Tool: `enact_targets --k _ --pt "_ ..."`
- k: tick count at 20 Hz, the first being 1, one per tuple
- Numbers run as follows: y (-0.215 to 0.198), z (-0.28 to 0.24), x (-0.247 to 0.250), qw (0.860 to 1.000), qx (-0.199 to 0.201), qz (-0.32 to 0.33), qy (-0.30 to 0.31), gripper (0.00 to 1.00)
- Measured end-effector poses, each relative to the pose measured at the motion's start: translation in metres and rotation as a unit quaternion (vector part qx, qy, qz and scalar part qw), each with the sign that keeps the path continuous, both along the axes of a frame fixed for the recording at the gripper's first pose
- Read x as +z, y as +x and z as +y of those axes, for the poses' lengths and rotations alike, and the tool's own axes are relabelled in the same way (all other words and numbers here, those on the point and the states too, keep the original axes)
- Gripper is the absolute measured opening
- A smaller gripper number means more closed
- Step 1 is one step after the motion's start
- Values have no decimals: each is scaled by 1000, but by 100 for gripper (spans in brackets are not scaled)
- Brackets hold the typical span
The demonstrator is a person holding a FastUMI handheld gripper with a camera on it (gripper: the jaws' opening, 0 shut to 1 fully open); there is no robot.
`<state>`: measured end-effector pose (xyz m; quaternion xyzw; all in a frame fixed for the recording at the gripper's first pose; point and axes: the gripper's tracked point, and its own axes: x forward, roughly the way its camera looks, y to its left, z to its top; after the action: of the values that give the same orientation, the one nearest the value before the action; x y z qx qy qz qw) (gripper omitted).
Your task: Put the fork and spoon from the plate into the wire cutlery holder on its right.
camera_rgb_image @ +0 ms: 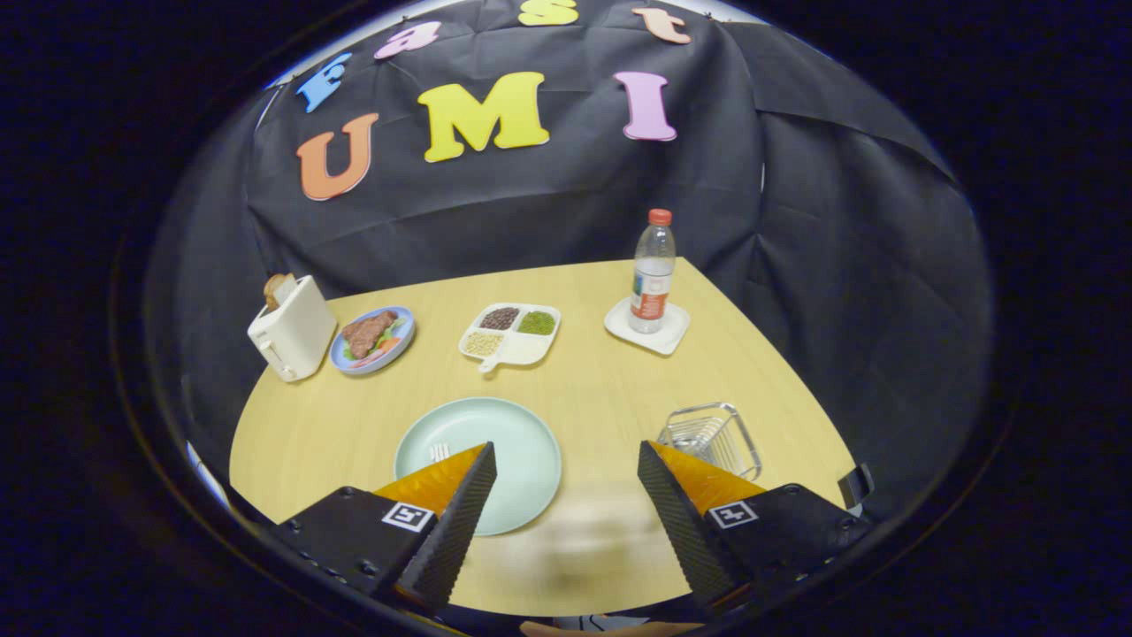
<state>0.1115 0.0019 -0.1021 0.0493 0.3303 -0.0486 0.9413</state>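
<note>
Your gripper (566, 460) is spread open, empty; fork (439, 452) on plate (522, 442) behind its left finger, wire cutlery holder (712, 438) behind its right.

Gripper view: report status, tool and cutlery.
Tool open, holding nothing, above the table's near edge. Fork tines on pale green plate by one finger; spoon unclear. Wire holder upright beside the other finger, nothing in the way.

Pale green round plate (522, 442) carries white fork (439, 452); empty wire cutlery holder (712, 438) stands upright to its right.
</note>
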Motion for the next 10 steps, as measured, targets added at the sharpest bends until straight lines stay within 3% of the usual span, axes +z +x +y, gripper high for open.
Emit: enact_targets --k 10 --pt "17 77 -49 997 48 52 0 97"
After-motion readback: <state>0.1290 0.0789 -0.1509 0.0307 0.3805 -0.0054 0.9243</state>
